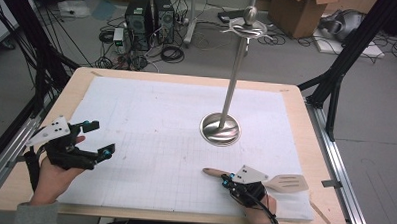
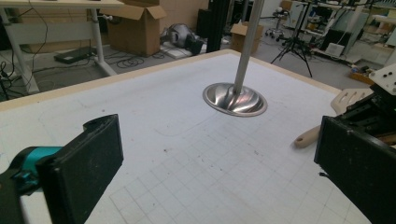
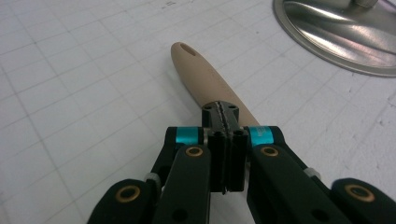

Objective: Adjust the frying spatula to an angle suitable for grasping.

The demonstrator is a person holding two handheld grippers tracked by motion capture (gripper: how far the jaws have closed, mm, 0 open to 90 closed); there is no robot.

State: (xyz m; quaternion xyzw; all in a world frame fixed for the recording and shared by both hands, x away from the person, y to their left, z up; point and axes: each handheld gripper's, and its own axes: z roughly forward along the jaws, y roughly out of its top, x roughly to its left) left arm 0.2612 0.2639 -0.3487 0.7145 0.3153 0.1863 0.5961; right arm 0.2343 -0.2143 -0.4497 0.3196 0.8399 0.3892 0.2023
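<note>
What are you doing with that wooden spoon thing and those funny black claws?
A person holds a gripper in each hand at a table. The right gripper is shut, its jaws pressed together just above the handle of a slotted wooden spatula, which lies flat on the white grid mat. Whether the jaws pinch the handle is hard to tell. The left gripper waits open off to the side, holding nothing. Behind the spatula stands a tall metal utensil stand with hooks on top.

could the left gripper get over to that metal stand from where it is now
Probably yes. The left gripper is open and points across the bare white mat at the metal stand, with nothing between them. The wooden spatula lies off to the side by the right gripper.
</note>
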